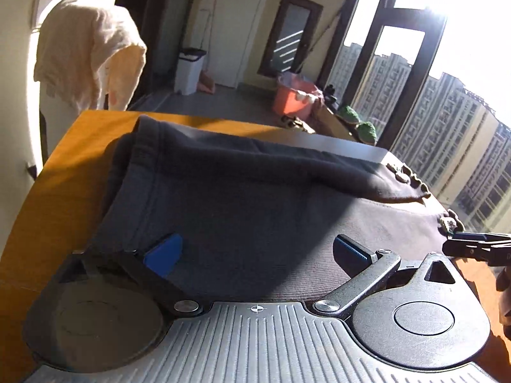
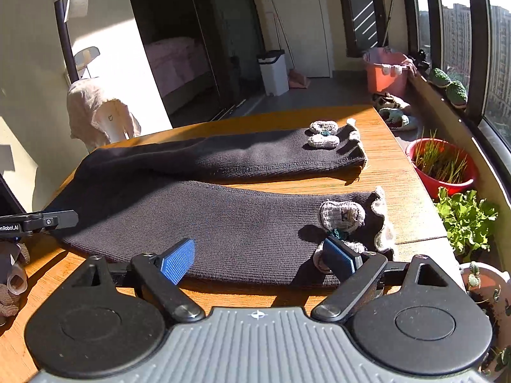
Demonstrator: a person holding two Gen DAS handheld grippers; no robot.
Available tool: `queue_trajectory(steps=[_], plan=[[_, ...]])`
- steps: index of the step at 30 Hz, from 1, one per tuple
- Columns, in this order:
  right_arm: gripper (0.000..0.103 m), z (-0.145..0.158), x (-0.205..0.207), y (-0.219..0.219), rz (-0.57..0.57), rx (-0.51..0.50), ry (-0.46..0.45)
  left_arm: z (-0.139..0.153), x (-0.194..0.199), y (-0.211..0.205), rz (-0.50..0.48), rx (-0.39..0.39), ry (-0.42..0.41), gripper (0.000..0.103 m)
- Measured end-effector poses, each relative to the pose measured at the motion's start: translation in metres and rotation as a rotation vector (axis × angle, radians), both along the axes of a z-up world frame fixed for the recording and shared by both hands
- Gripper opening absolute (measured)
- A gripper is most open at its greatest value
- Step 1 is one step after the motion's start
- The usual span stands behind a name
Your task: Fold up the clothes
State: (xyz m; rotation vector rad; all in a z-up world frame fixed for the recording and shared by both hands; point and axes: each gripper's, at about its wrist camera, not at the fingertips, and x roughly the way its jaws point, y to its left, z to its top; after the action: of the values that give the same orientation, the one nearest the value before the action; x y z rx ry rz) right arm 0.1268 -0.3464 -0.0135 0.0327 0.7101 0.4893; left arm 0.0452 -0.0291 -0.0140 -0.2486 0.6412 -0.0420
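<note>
Dark knit pants point(image 2: 198, 210) lie flat on the wooden table point(image 2: 396, 159), 2 legs side by side, long axis running left-right across both views: waistband point(image 1: 143, 166) at your left, cuffs with the grey knit bows point(image 2: 342, 216) at your right.

Left gripper point(image 1: 255, 250) sits low over the waist end, spread wide, nothing held. Right gripper point(image 2: 258, 257) hangs at the near edge of the near leg, also wide and empty; its right finger is just beside the lower bow.

My read: each hand is already nearest its own end, so grab along the near edge.

Watch the bows and frilled cuff point(image 2: 381, 220); they could snag. Planters point(image 2: 444, 162) off the table's right end look clear of the work.
</note>
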Motion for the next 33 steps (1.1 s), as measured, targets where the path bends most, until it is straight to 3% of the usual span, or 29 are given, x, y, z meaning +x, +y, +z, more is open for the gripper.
queue_trajectory(steps=[3,5,8,11,14,19,22,33], plan=[[0.099,-0.003,-0.007,0.010,0.007,-0.027,-0.026,0.000,-0.015,-0.005,0.007,0.027,0.002,0.103],[0.101,-0.003,-0.024,0.020,-0.015,-0.107,-0.100,0.001,-0.025,-0.007,0.032,0.036,-0.009,0.103],[0.103,0.002,-0.048,0.019,-0.050,-0.091,-0.206,0.004,-0.045,-0.015,0.106,0.063,-0.057,0.103],[0.103,0.000,-0.058,0.014,-0.080,-0.029,-0.104,0.006,-0.063,-0.030,0.120,0.049,-0.093,0.103],[0.103,-0.003,-0.071,0.013,-0.149,-0.035,-0.058,0.003,-0.069,-0.044,0.113,0.032,-0.030,0.103],[0.103,-0.008,-0.084,0.022,-0.214,-0.105,0.004,0.000,-0.073,-0.072,0.149,0.143,0.055,0.103],[0.103,-0.011,-0.087,0.030,-0.215,-0.171,0.011,-0.003,-0.070,-0.088,0.180,0.257,0.113,0.103],[0.103,-0.011,-0.094,0.038,-0.208,-0.184,0.002,-0.004,-0.077,-0.092,0.218,0.241,0.110,0.103]])
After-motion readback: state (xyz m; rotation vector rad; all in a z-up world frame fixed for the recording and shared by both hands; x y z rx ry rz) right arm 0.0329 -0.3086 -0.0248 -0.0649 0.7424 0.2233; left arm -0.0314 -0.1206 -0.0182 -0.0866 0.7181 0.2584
